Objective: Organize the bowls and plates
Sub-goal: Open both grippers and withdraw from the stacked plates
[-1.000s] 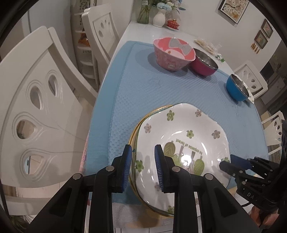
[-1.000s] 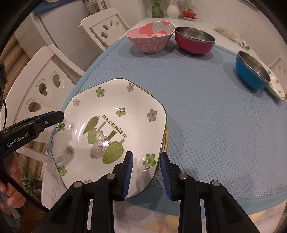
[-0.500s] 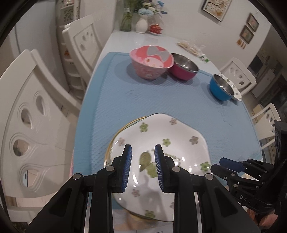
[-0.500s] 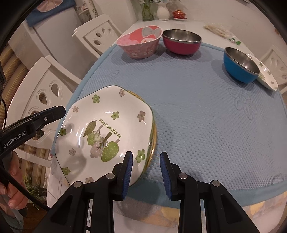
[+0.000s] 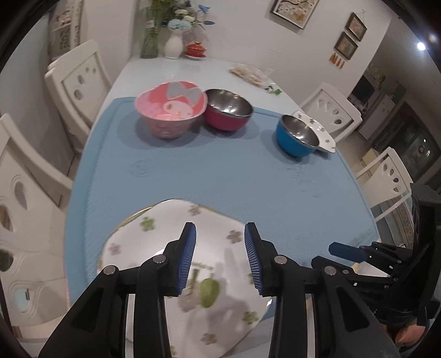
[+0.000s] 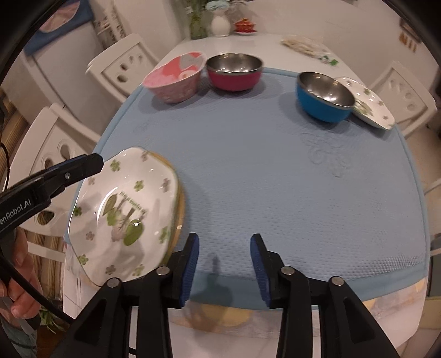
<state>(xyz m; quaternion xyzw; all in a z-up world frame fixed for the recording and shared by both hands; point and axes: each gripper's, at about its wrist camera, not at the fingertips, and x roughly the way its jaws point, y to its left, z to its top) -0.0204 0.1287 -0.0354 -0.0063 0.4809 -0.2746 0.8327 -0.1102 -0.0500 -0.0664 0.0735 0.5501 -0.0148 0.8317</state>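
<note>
A white plate with green flowers (image 5: pixel 171 247) (image 6: pixel 124 212) lies on a gold-rimmed plate at the near left edge of the blue mat (image 5: pixel 220 170) (image 6: pixel 261 170). My left gripper (image 5: pixel 220 257) is open and empty above it. My right gripper (image 6: pixel 223 267) is open and empty over the mat's near edge, to the right of the stack. At the far side stand a pink bowl (image 5: pixel 171 113) (image 6: pixel 176 79), a red steel bowl (image 5: pixel 228 113) (image 6: pixel 234 71) and a blue steel bowl (image 5: pixel 296 135) (image 6: pixel 323 95). A second flowered plate (image 5: pixel 321 132) (image 6: pixel 366 102) lies behind the blue bowl.
White chairs (image 5: pixel 77 82) (image 6: pixel 121 66) stand along the left side, others (image 5: pixel 330 113) (image 6: pixel 405 93) on the right. Vases (image 5: pixel 173 44) (image 6: pixel 220 23), a red cup and a snack bag (image 5: pixel 250 74) sit at the table's far end.
Both grippers have drawn back and up from the flowered plate, which now rests on the stack. The right gripper has shifted right, off the plate.
</note>
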